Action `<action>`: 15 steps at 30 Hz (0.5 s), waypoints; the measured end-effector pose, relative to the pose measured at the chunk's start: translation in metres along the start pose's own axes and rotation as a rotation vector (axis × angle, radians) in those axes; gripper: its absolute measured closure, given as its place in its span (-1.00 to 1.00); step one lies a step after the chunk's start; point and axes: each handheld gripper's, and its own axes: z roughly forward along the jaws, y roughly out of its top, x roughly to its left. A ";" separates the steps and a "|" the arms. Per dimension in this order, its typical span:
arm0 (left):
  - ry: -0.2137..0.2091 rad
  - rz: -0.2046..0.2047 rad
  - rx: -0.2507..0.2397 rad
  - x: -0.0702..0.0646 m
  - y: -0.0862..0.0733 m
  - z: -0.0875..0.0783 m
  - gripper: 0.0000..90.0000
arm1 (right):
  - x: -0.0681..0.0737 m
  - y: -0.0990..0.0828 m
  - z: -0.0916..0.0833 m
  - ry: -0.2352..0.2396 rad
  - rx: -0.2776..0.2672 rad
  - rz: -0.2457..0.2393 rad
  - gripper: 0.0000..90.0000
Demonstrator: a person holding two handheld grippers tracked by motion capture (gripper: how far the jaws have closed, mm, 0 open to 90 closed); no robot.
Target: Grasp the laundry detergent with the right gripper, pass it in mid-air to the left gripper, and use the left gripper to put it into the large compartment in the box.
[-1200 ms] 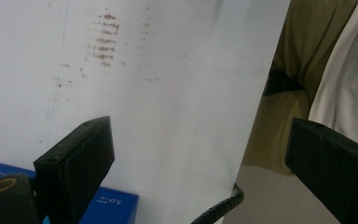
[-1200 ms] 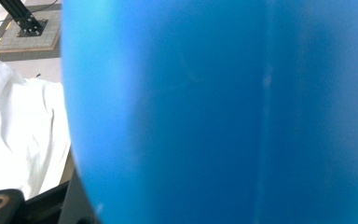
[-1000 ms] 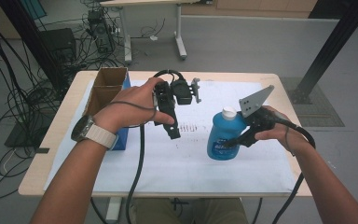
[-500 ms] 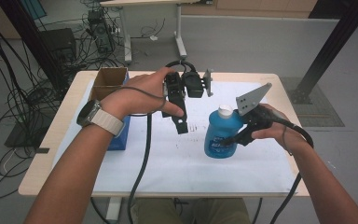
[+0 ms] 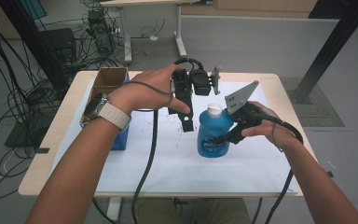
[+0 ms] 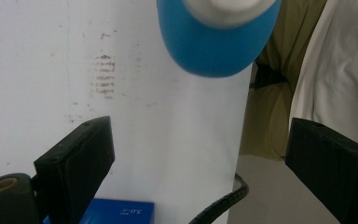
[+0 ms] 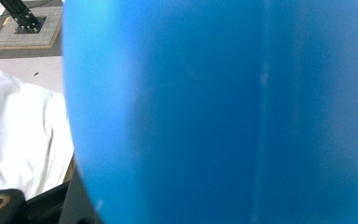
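Left tongs (image 5: 187,122) now nearer blue bottle (image 5: 213,135), spread; right tongs (image 5: 223,138) pinching bottle, white-sheeted table (image 5: 261,163).

Blue bottle (image 5: 213,133) with white cap (image 5: 213,110), black tongs (image 5: 187,122), white table cover (image 5: 177,163)

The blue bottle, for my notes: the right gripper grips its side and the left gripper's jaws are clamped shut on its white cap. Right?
Not quite. The left gripper is open, its jaws wide apart and short of the white cap, as the left gripper view shows. The right gripper does grip the blue bottle.
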 end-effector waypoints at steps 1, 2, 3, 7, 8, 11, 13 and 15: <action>0.000 0.000 0.000 0.000 0.000 0.000 -0.81 | 0.000 0.001 0.001 0.003 0.002 0.002 -0.02; 0.000 0.001 0.003 0.000 0.001 0.000 -0.81 | 0.000 0.001 0.001 0.003 0.002 0.002 -0.02; 0.000 0.003 0.001 0.000 0.001 0.000 -0.81 | -0.001 0.002 0.003 0.006 0.003 0.001 -0.02; -0.007 0.006 0.008 0.000 0.003 -0.001 -0.81 | -0.002 0.005 0.008 0.014 0.002 -0.005 -0.02; -0.007 0.003 0.006 0.000 0.003 -0.001 -0.81 | -0.002 0.007 0.010 0.013 0.005 -0.004 -0.02; -0.010 0.007 0.004 0.001 0.006 -0.001 -0.81 | -0.003 0.009 0.011 0.018 0.006 -0.005 -0.02; -0.013 0.011 0.005 0.002 0.008 -0.001 -0.82 | -0.004 0.010 0.013 0.022 0.004 -0.006 -0.02; -0.012 0.013 0.004 0.002 0.010 -0.001 -0.82 | -0.004 0.011 0.015 0.025 0.007 -0.006 -0.02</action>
